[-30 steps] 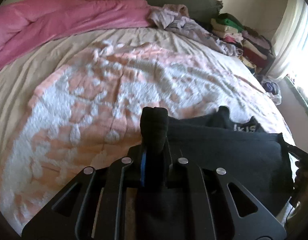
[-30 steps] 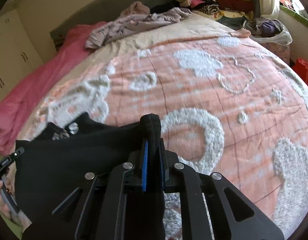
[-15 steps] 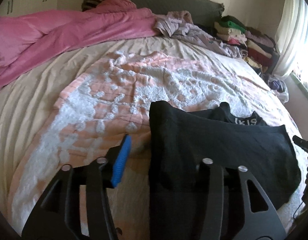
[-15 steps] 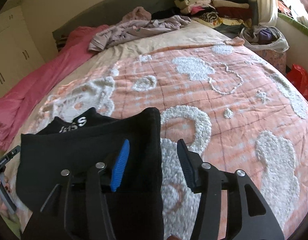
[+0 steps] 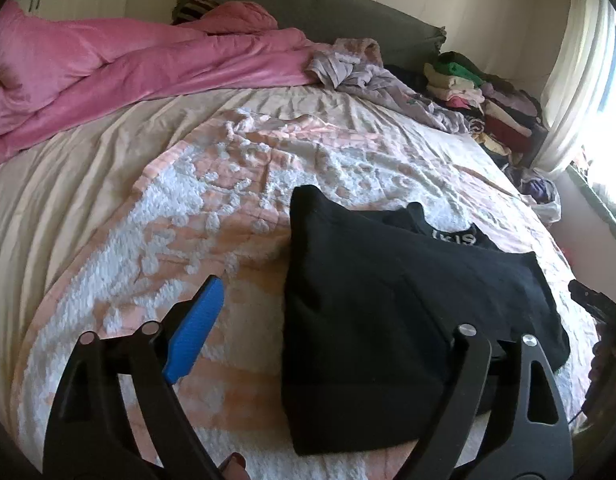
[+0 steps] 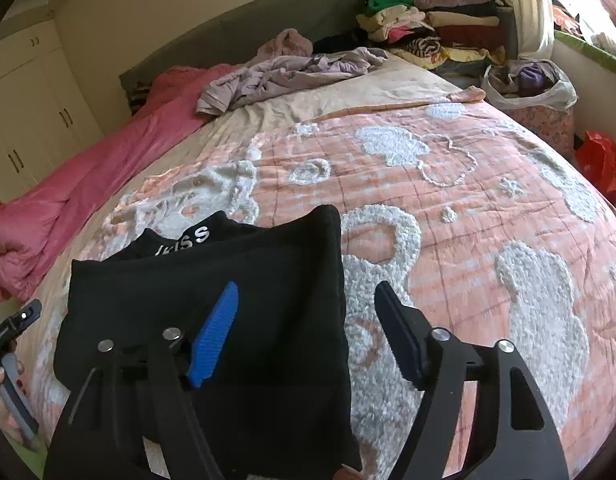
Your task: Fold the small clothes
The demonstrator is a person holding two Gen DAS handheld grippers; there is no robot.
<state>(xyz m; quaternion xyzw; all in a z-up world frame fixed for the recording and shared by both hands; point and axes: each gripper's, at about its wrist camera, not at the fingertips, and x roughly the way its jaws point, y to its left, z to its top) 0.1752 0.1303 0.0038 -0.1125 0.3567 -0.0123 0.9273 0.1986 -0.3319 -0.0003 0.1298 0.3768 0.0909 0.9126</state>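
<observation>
A black garment (image 5: 388, 280) with white lettering at its collar lies folded on the peach-and-white blanket (image 5: 156, 240). My left gripper (image 5: 332, 340) hovers above the garment's near left edge. Its jaws are opening and the blue pad (image 5: 196, 328) is clear of the cloth. In the right wrist view the same garment (image 6: 228, 272) lies at the lower left. My right gripper (image 6: 308, 332) hangs over its near right edge, jaws opening, with nothing pressed between the pads. Each gripper shows at the edge of the other's view, held in a hand.
A pink duvet (image 5: 108, 72) runs along the far left of the bed. A heap of lilac clothes (image 6: 284, 76) lies near the headboard. Stacked folded clothes (image 6: 428, 28) stand at the far right corner. A white bag (image 6: 528, 84) and a red bag (image 6: 600, 164) sit beside the bed.
Both grippers were shut on the garment's folded edge. They have let go, spread their jaws and drawn back and up. The garment now lies flat on the blanket.
</observation>
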